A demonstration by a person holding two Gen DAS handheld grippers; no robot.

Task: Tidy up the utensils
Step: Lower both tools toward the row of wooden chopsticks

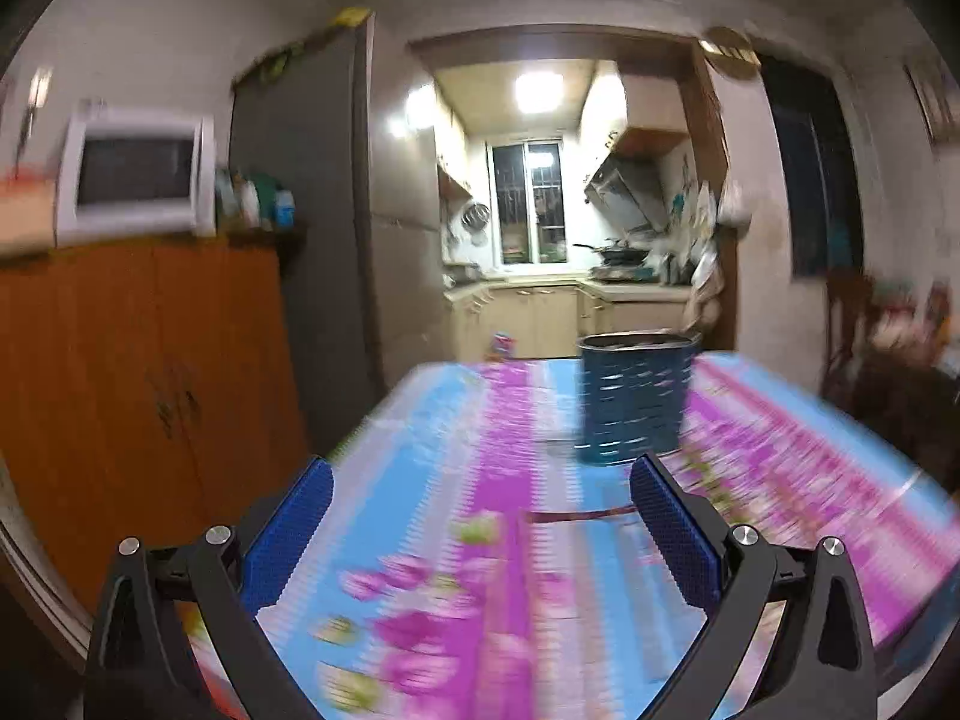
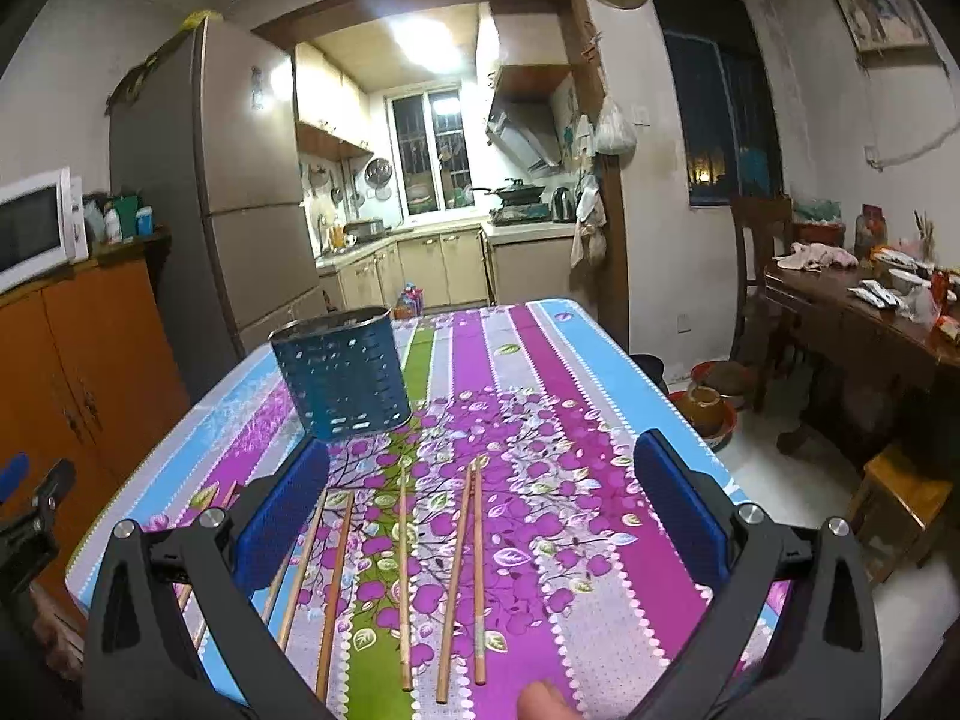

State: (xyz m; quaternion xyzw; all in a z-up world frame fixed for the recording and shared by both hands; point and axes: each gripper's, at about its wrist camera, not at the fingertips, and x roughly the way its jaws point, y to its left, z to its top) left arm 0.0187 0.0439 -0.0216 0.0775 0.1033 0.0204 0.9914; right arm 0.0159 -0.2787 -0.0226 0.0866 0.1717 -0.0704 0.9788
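Several wooden chopsticks (image 2: 403,570) lie loose on the floral tablecloth (image 2: 570,420), between and under my right gripper's fingers. A blue perforated utensil holder (image 2: 342,375) stands upright beyond them; it also shows in the blurred left wrist view (image 1: 633,399). My right gripper (image 2: 480,516) is open and empty above the chopsticks. My left gripper (image 1: 483,534) is open and empty over the table's left part, short of the holder. One dark chopstick (image 1: 576,516) lies crosswise ahead of it. Part of the left gripper shows at the right view's left edge (image 2: 36,498).
An orange cabinet (image 2: 78,360) with a microwave (image 2: 33,228) stands left of the table, a grey fridge (image 2: 228,180) behind it. A dark wooden table (image 2: 870,324), chair and stool (image 2: 900,504) stand at the right. A fingertip (image 2: 543,702) shows at the bottom edge.
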